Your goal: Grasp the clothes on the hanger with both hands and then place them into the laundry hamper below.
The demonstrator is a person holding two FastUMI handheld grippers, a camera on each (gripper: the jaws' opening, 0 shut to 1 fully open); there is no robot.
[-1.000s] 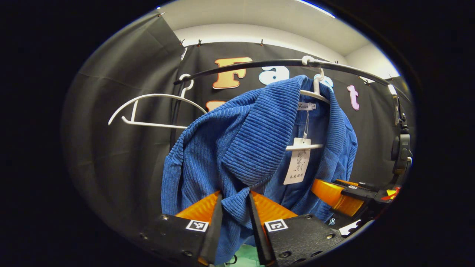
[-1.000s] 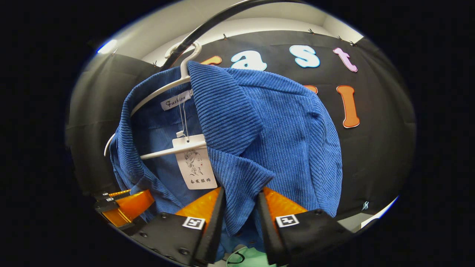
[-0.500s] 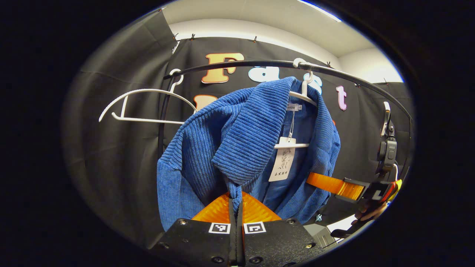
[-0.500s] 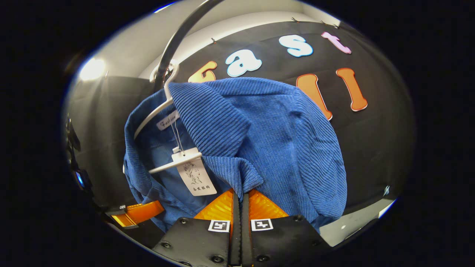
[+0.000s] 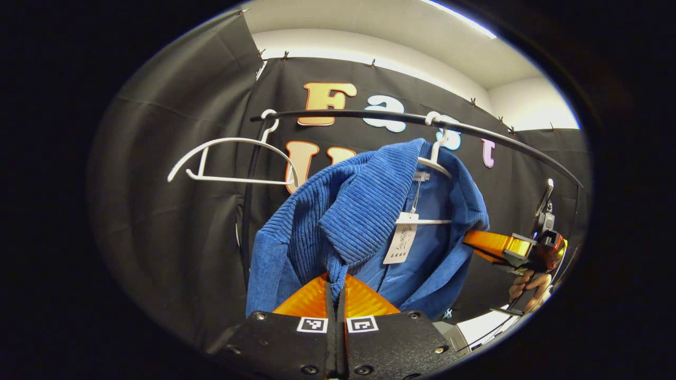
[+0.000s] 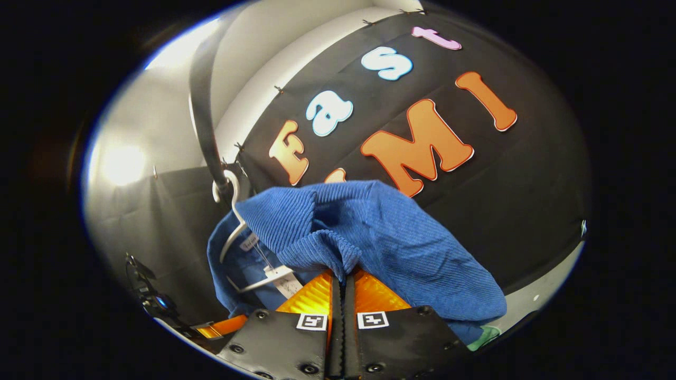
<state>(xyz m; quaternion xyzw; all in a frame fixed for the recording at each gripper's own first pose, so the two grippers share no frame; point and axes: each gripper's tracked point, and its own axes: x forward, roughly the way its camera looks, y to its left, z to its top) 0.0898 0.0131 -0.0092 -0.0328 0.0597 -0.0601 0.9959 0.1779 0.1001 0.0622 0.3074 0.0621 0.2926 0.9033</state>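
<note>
The left gripper (image 5: 336, 282) is clamped tight on the front edge of a blue corduroy jacket (image 5: 348, 221), just under its lapel; the right gripper (image 6: 342, 279) is pinched closed on the opposite lapel edge, both fingers pressing cloth. The jacket hangs on a white hanger (image 5: 434, 162) hooked over a black rail (image 5: 369, 113), its far shoulder pulled out and bunched in the right gripper view. Two white hangers ride the rail: the loaded one and an empty hanger (image 5: 232, 158) well apart, toward the rail's bend. One paper swing tag (image 5: 401, 240) dangles inside the collar below a sewn neck label (image 5: 421, 176); writing on both is too small to read. A hand (image 5: 528, 287) grips the right gripper's handle beside the jacket's far edge.
</note>
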